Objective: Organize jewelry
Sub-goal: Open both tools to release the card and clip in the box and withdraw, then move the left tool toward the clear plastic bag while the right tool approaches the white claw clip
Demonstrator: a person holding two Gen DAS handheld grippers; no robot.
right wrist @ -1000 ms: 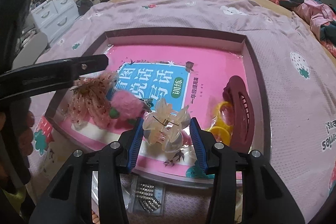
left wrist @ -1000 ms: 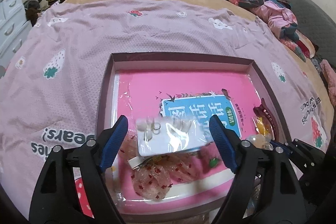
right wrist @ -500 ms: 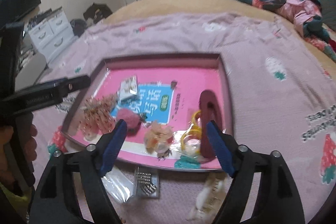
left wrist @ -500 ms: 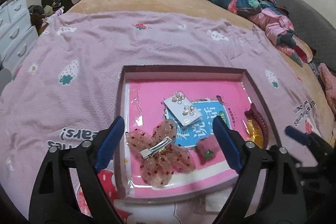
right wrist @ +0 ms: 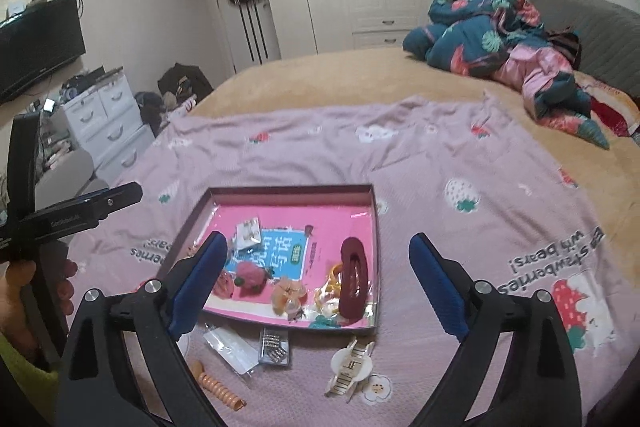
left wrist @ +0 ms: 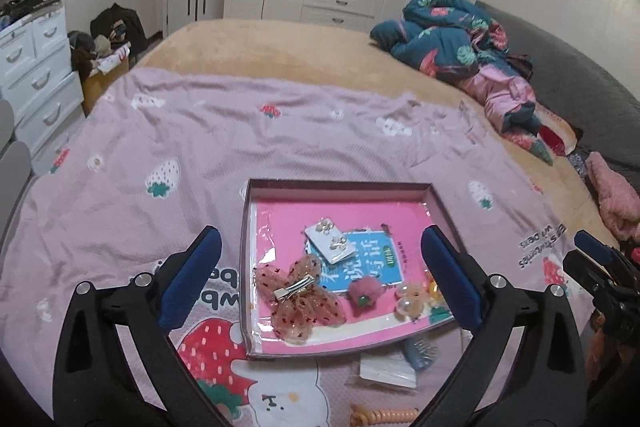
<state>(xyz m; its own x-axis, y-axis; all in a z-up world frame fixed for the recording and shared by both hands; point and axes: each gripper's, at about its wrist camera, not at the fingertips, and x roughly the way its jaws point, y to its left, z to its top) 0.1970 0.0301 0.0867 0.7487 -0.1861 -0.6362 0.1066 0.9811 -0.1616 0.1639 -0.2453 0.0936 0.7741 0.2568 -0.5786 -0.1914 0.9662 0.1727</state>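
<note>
Bed cover (left wrist: 280,147): pink strawberry-print sheet spread over the bed; it carries everything listed below.
Tray (left wrist: 340,185): your landmark. Shallow dark-rimmed box lying flat on the cover, pink printed sheet lining its floor.
Left gripper (left wrist: 320,275): you hold it above the tray's near edge, fingers spread wide, nothing between them.
Right gripper (right wrist: 318,283): also above the near edge of the tray, fingers spread wide and empty.
Dark red hair clip (right wrist: 353,279): inside the tray, along its right wall.
Bow clip (left wrist: 300,297): sheer red-dotted bow with a metal clasp, inside the tray at the near left corner.
Earring card (left wrist: 330,243): inside the tray, near its middle, farther in than the bow.
Pink pom-pom (left wrist: 364,293): inside the tray, just right of the bow.
Peach claw clip (right wrist: 289,293): inside the tray, between pom-pom and red clip.
White claw clip (right wrist: 352,367): outside the tray, on the cover off its near right corner.
Orange coil tie (right wrist: 218,389): outside the tray, off the near left corner.
Packet of small metal pieces (right wrist: 274,345): outside, just beside the near wall.
</note>
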